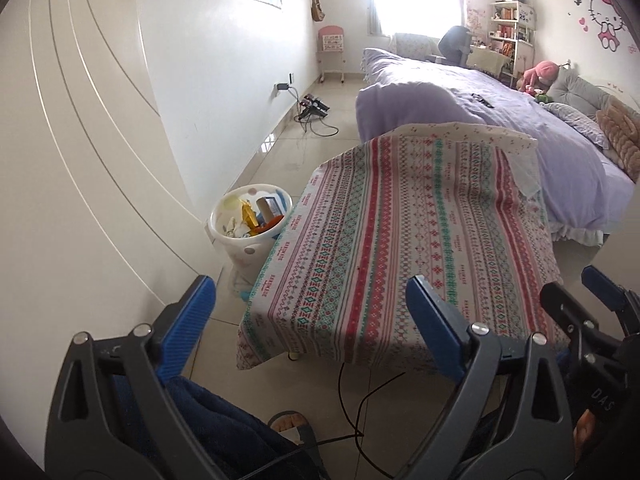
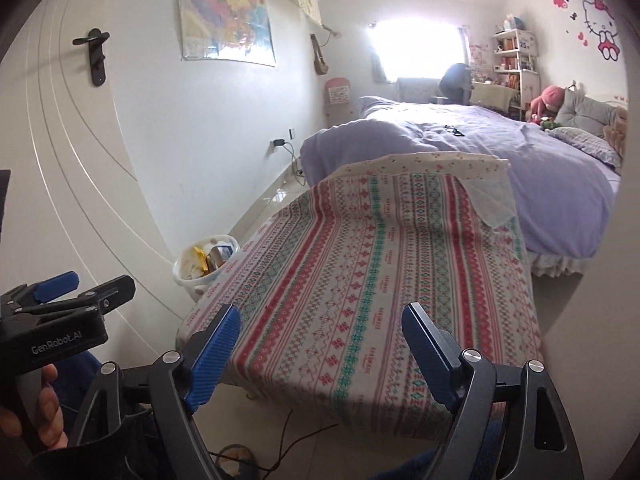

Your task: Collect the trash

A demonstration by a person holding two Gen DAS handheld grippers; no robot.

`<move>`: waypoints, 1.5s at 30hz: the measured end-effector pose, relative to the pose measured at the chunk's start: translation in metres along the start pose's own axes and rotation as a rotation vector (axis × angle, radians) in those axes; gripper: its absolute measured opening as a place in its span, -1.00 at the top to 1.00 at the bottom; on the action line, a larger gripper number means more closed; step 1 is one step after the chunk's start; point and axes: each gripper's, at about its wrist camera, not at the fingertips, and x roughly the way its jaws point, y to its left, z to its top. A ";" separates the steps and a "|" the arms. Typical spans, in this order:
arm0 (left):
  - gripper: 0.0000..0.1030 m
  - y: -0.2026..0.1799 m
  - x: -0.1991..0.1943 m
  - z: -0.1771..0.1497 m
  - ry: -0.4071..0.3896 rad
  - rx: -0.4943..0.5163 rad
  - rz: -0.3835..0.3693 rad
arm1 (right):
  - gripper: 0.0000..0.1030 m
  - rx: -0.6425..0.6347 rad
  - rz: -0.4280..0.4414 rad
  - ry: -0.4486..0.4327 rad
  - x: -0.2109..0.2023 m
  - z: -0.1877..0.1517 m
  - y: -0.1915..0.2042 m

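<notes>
So the trash bin (image 1: 250, 220) sits on the floor right against the left edge of the patterned table (image 1: 400, 240), by the door, and it's already stuffed with wrappers and a cardboard tube. Can't spot any loose trash on the tabletop. The bin lies ahead and left of both grippers, and I'd guess the left gripper (image 1: 312, 328) is nearer. Its fingers are spread wide, holding nothing; same for the right gripper (image 2: 320, 352). The left view looks down into the bin, while the right view only catches its rim (image 2: 188, 276) behind the table corner.
</notes>
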 end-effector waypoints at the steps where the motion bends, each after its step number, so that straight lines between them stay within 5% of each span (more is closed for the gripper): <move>1: -0.87 -0.002 -0.006 0.000 -0.013 0.000 -0.002 | -0.65 0.005 -0.005 -0.001 -0.004 -0.001 -0.001; 12: -0.89 -0.011 -0.030 0.001 -0.065 0.001 -0.028 | -0.70 0.025 -0.062 -0.044 -0.043 0.005 -0.001; 45: -0.90 -0.004 -0.018 -0.002 -0.045 -0.011 -0.021 | -0.70 0.067 -0.092 -0.046 -0.026 0.009 0.000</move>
